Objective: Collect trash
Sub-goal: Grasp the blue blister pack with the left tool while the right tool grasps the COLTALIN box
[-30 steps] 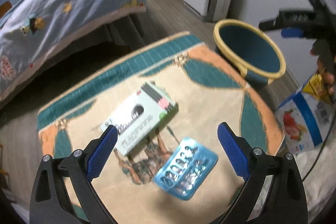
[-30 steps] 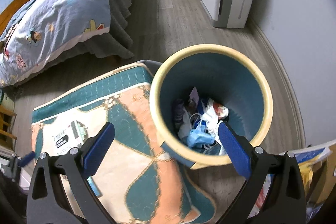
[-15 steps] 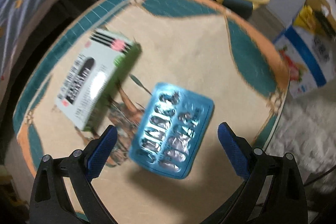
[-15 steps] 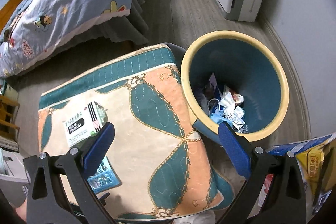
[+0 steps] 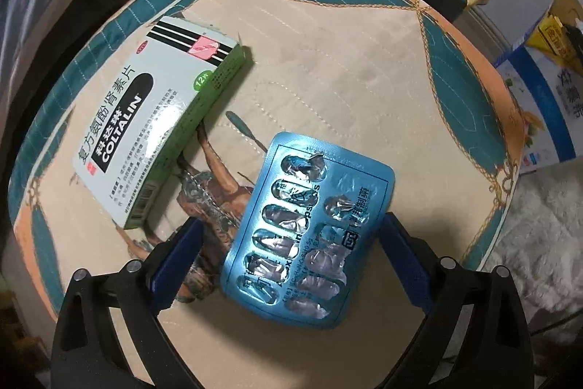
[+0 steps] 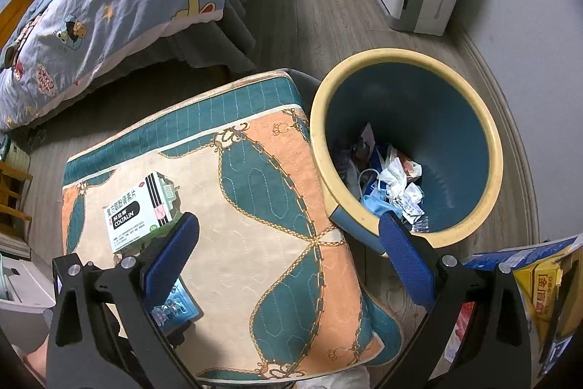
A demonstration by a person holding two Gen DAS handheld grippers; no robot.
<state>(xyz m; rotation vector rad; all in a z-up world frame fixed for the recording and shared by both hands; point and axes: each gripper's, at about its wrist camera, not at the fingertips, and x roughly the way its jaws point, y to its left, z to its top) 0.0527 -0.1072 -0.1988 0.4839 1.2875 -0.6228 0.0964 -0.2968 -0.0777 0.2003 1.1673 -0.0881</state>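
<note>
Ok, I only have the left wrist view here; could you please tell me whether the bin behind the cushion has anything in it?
Observer: Yes. The bin holds crumpled white paper and other scraps at its bottom.
Operator: Thank you. Is the right claw carrying anything?
Observer: No. The right claw is open and empty, above the cushion near its bin-side edge.
Operator: And does the bin stand apart from the cushion?
Observer: It does not appear to. Its yellow rim looks pressed right against the cushion's side.
</note>
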